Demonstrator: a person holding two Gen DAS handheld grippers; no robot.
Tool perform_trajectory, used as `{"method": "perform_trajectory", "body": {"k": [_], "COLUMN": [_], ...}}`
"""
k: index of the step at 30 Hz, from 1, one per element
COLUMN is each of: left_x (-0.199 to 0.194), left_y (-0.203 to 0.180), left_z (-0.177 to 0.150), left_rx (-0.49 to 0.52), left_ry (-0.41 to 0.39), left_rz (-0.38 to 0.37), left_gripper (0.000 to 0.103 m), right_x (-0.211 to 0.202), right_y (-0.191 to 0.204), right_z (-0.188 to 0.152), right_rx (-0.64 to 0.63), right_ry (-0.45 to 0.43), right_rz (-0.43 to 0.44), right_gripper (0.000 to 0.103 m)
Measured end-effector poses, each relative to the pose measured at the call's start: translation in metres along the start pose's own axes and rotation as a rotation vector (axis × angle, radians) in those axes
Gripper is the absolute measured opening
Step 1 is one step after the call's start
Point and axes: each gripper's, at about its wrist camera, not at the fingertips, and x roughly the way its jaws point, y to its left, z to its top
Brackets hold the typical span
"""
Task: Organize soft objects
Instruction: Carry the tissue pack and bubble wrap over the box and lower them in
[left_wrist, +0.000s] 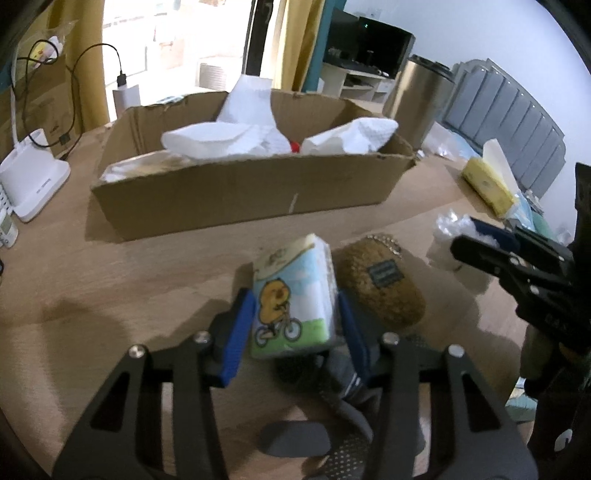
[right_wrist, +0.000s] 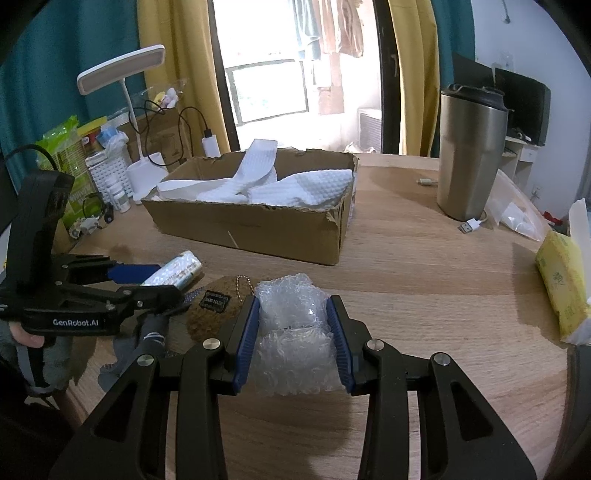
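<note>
My left gripper (left_wrist: 295, 314) is shut on a small tissue pack (left_wrist: 291, 269) printed with a cartoon animal on a bicycle; its blue pads press both sides just above the wooden table (left_wrist: 147, 277). Right of it lies a brown woolly pouch (left_wrist: 380, 284) with a ball chain. A grey sock (left_wrist: 347, 384) lies under the left fingers. My right gripper (right_wrist: 293, 306) is shut on a bundle of clear bubble wrap (right_wrist: 291, 354) resting on the table. Behind both stands an open cardboard box (right_wrist: 258, 229) holding white towels (right_wrist: 303, 188).
A steel tumbler (right_wrist: 469, 158) stands at the back right with a USB cable (right_wrist: 469, 225) at its foot. A yellow tissue pack (right_wrist: 561, 288) lies near the right table edge. A white desk lamp (right_wrist: 122, 70), bottles and packets crowd the back left.
</note>
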Motion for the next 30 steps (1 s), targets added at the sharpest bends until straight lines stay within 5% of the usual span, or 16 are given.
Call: {"method": "perform_trajectory", "body": {"k": [30], "left_x": [-0.058], "left_y": [-0.001], "left_z": [0.028], "left_rx": [0.011], "left_ry": [-0.177], "left_rz": [-0.02], "left_gripper": [0.046], "right_x": [-0.005], "right_y": [0.004], "right_z": [0.033], "right_rx": [-0.055], "right_ry": [-0.054], "right_rz": [-0.006], "right_gripper": [0.04]}}
